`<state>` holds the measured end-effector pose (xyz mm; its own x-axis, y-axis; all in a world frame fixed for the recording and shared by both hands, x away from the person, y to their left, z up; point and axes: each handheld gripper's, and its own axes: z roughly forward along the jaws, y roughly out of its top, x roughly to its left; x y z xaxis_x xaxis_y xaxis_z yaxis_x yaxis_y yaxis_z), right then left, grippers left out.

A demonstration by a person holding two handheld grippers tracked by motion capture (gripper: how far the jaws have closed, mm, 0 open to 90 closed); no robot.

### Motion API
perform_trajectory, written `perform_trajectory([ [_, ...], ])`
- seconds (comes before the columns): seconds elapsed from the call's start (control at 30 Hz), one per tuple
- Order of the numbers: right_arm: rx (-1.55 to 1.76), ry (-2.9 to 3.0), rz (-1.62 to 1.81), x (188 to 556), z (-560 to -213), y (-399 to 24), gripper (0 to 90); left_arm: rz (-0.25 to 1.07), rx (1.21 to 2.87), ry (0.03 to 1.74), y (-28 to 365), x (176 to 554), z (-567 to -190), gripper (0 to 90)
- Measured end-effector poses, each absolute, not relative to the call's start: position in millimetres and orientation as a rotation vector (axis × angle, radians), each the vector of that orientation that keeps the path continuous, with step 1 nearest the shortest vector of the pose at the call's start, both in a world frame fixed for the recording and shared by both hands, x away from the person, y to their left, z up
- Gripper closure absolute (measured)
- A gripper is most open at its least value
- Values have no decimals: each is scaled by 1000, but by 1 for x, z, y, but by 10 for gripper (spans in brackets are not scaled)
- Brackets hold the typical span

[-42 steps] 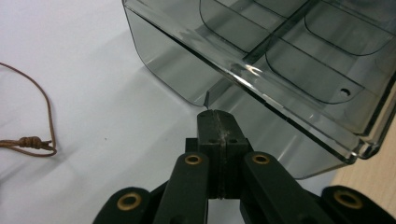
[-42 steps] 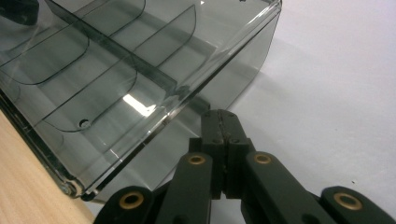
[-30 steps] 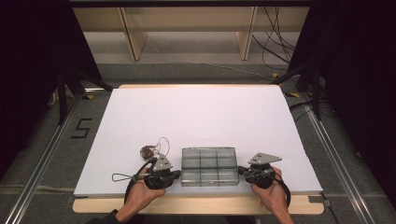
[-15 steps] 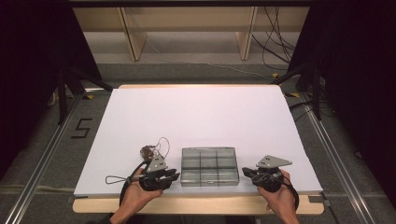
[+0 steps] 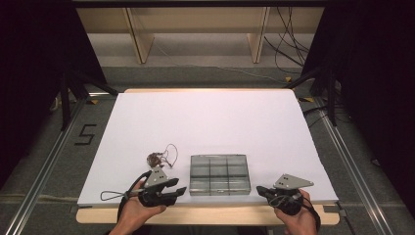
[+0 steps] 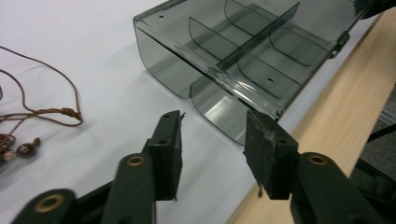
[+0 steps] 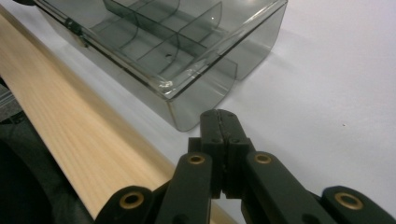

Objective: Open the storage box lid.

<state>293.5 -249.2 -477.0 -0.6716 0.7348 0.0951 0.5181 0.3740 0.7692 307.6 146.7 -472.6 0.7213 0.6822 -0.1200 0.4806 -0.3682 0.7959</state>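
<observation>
Probably the smoky plastic box (image 5: 219, 174) (closed, at the lower centre of the high view) is light, stiff and slippery, best pinched at a side wall; left gripper (image 5: 177, 192) spread, right gripper (image 5: 259, 189) pressed together.

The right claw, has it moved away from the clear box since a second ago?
Yes. The right claw has drawn back from the box, toward the table's right corner.

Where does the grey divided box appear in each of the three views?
High view: the box sits low and central on the white sheet.
Left gripper view: the box is at the upper right.
Right gripper view: the box is at the upper left.
Shared landmark: the wooden table edge.
</observation>
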Motion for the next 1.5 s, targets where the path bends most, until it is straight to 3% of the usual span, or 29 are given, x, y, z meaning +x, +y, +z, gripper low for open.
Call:
perform_trajectory([
  [0.23, 1076, 2396, 1197, 283, -477, -246, 900, 254, 2036, 850, 145, 299, -477, 463],
  [1.5, 1001, 2368, 1304, 287, -474, -238, 900, 207, 2054, 849, 141, 294, -479, 447],
])
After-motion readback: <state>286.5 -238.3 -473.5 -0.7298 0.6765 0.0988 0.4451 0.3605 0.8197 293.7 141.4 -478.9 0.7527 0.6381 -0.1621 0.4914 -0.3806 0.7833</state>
